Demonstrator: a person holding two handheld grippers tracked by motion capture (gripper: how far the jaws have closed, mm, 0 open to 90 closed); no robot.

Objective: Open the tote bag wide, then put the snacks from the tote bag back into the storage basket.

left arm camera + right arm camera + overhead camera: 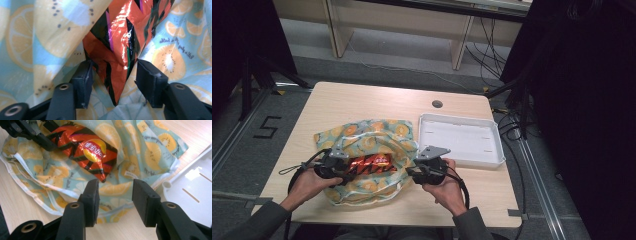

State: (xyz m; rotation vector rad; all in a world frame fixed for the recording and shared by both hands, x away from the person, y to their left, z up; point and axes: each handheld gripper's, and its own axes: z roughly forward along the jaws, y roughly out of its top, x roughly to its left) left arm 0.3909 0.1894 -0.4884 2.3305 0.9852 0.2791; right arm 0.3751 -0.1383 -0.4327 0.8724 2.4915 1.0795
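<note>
At frame centre, I am pinching the light, crinkly, slippery chip bag (117,50) at its end seam with my left gripper (112,75), my right gripper (115,195) spread empty over the soft fruit-print bag (140,152).

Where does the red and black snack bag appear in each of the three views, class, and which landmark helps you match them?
High view: the snack bag lies low and left of centre, on the fruit-print cloth bag, between the two grippers.
Left gripper view: it fills the upper middle, its corner hanging between the jaws.
Right gripper view: upper left of centre, yellow logo showing.
Shared landmark: the cloth bag's orange-slice print.
</note>
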